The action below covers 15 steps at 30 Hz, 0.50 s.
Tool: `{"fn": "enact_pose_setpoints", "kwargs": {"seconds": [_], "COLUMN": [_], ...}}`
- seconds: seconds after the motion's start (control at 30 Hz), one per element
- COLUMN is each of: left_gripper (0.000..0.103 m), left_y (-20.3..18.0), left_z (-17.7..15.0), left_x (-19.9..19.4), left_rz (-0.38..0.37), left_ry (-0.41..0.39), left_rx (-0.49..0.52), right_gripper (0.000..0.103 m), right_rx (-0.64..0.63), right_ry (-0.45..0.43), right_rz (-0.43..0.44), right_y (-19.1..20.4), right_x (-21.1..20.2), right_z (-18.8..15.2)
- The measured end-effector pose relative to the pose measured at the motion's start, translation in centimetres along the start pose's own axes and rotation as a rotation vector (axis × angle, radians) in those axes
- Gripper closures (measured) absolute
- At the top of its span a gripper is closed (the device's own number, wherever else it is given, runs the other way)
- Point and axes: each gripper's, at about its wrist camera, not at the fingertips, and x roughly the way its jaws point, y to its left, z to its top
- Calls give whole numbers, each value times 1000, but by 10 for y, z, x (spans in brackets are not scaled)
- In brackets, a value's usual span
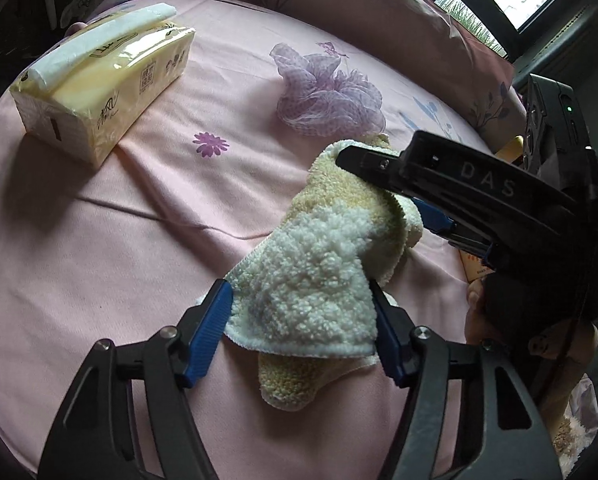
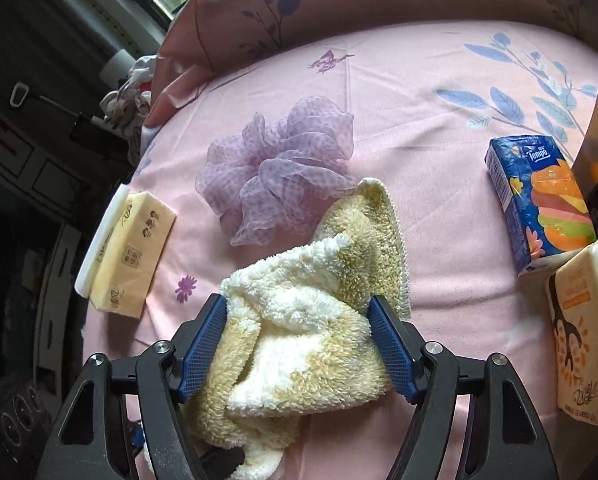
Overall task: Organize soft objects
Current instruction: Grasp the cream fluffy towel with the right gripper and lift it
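Observation:
A fluffy yellow-and-white towel (image 1: pixel 319 268) lies bunched on the pink bedsheet (image 1: pixel 119 240). My left gripper (image 1: pixel 301 308) has its blue pads on both sides of the towel's near white end. My right gripper (image 1: pixel 383 196) comes in from the right and grips the towel's far yellow end. In the right wrist view the towel (image 2: pixel 299 340) fills the space between my right gripper's (image 2: pixel 299 328) pads. A purple mesh bath pouf (image 1: pixel 327 92) lies just beyond the towel; it also shows in the right wrist view (image 2: pixel 279 176).
A yellow soft tissue pack (image 1: pixel 103 80) lies at the left of the bed, also in the right wrist view (image 2: pixel 127 252). A blue Tempo tissue pack (image 2: pixel 539 200) and a cream tissue pack (image 2: pixel 587 328) lie at the right. A pink floral pillow (image 2: pixel 299 4) lines the far edge.

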Motion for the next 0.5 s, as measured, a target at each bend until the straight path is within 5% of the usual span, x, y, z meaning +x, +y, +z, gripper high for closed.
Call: {"fn": "enact_pose_setpoints", "kwargs": {"seconds": [0.13, 0.2, 0.27, 0.5], "left_gripper": [54, 61, 66, 73], "left_y": [1, 3, 4, -14], "left_z": [0, 0, 0, -3], "left_x": [-1, -2, -4, -21], "left_rz": [16, 21, 16, 30], "left_ry": [-14, -20, -20, -79], "left_rx": [1, -2, -5, 64], "right_gripper": [64, 71, 71, 71], "right_rx": [-34, 12, 36, 6], "right_ry": [47, 93, 111, 50], "right_rz": [8, 98, 171, 181], "right_y": [8, 4, 3, 15], "right_x": [2, 0, -5, -32], "right_z": [-12, -17, -24, -36]}}
